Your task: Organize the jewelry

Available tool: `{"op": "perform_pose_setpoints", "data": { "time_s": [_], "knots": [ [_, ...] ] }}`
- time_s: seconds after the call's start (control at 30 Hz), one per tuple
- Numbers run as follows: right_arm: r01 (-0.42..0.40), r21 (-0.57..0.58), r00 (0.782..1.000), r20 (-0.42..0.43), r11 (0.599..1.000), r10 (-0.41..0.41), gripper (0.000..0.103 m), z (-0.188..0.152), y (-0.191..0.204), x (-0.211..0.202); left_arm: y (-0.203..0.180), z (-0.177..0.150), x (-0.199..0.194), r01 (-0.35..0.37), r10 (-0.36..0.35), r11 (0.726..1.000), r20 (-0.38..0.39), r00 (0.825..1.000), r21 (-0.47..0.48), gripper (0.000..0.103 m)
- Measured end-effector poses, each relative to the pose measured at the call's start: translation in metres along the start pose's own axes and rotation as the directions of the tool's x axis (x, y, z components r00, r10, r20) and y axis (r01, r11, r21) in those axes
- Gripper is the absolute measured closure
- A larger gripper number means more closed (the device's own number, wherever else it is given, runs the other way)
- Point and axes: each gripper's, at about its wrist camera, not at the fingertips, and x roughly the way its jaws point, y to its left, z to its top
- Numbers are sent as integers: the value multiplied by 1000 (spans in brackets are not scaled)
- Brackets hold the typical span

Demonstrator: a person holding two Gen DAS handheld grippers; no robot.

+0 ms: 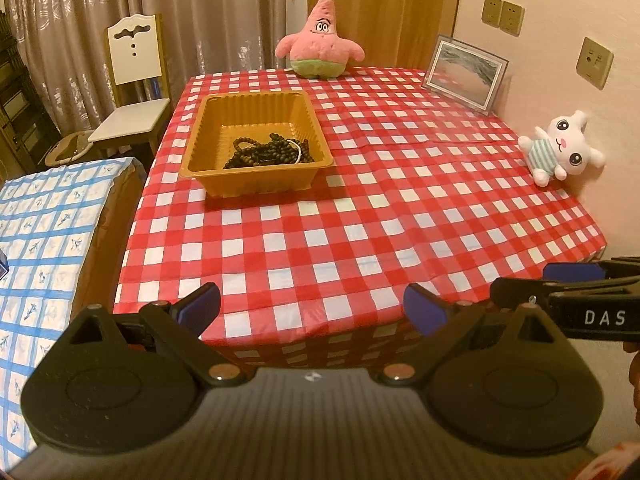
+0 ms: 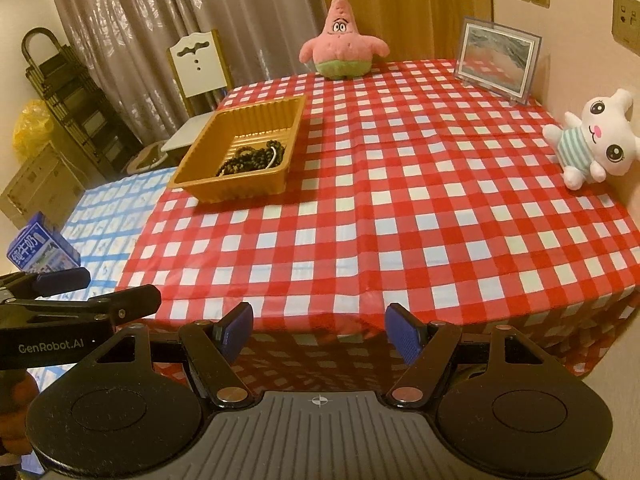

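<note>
Hovering agape and empty off the desk (image 1: 360,220) edge are both claws: beads (image 1: 268,152) are lying in the tray (image 1: 256,184) at eleven o'clock, left claw (image 1: 312,312) nearer than right claw (image 2: 320,332).

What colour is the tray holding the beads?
Golden orange tray, dark beads; clearest in the left wrist view.

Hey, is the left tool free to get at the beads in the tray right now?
Probably yes: the left tool is open and empty, the beads lie uncovered in the open-topped tray, and only bare tablecloth lies between.
</note>
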Motion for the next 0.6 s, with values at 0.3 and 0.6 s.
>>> {"op": "perform_pose_setpoints", "data": {
  "time_s": [0.3,0.6],
  "knots": [
    [-5,-6,1000,-2,1000,5,30,5,1,4,2,3,3,-4,4,1000,-3,1000,-4,5],
    [-8,-14,1000,-2,1000,8,30,7,4,9,4,4,3,-3,3,1000,-3,1000,-4,5]
  ]
}}
